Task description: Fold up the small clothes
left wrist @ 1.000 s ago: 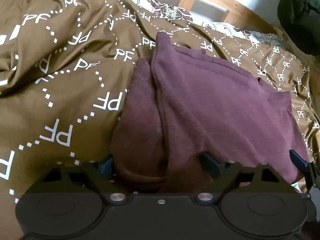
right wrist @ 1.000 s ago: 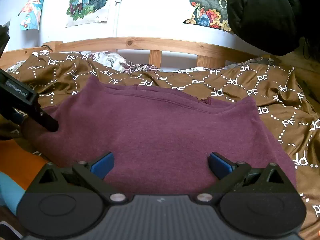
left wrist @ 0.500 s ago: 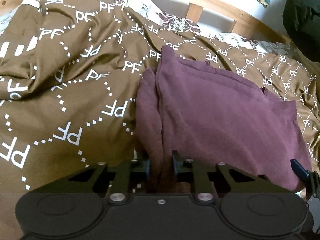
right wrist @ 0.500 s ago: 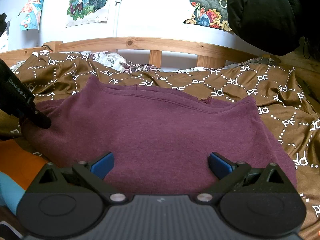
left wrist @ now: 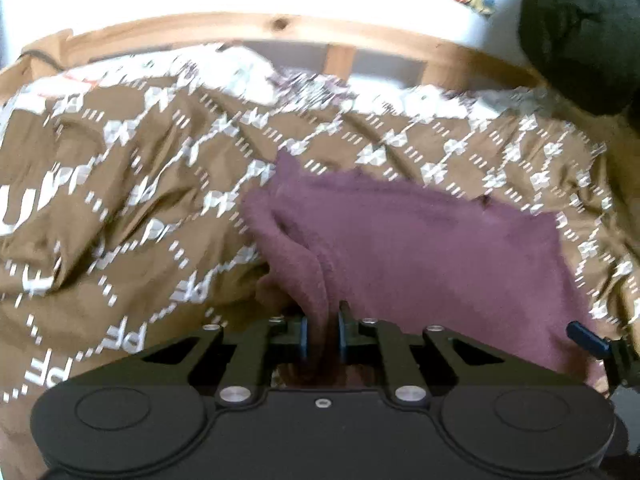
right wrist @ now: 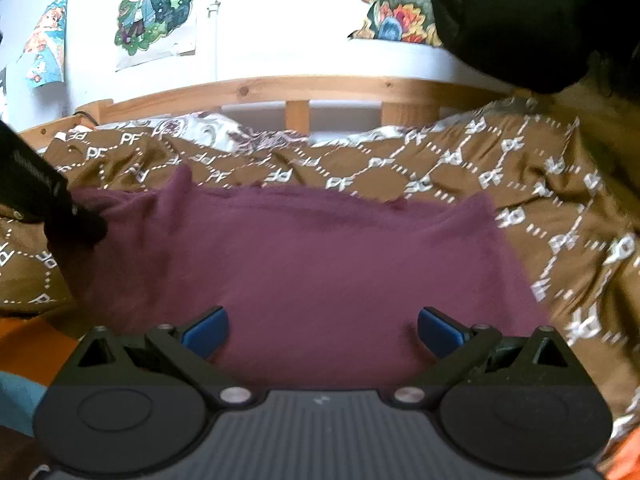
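Note:
A maroon garment (right wrist: 320, 264) lies spread on the brown patterned bedcover (right wrist: 540, 184). In the left wrist view my left gripper (left wrist: 322, 334) is shut on a raised fold at the left edge of the maroon garment (left wrist: 420, 248). My right gripper (right wrist: 322, 330) is open, its blue pads over the garment's near edge, holding nothing. The left gripper's black body (right wrist: 52, 204) shows at the left of the right wrist view, at the garment's left side. A blue fingertip (left wrist: 586, 338) of the right gripper shows at the right of the left wrist view.
A wooden headboard (right wrist: 304, 92) runs behind the bed, with posters (right wrist: 156, 12) on the white wall. A black bulky item (right wrist: 508, 20) hangs at the upper right. The bedcover (left wrist: 120, 208) is rumpled to the left. Orange fabric (right wrist: 28, 344) shows at the lower left.
My left gripper closed on the garment's left edge fold and has lifted it, tilting its view up toward the headboard. The right gripper stayed open, its view rising slightly.

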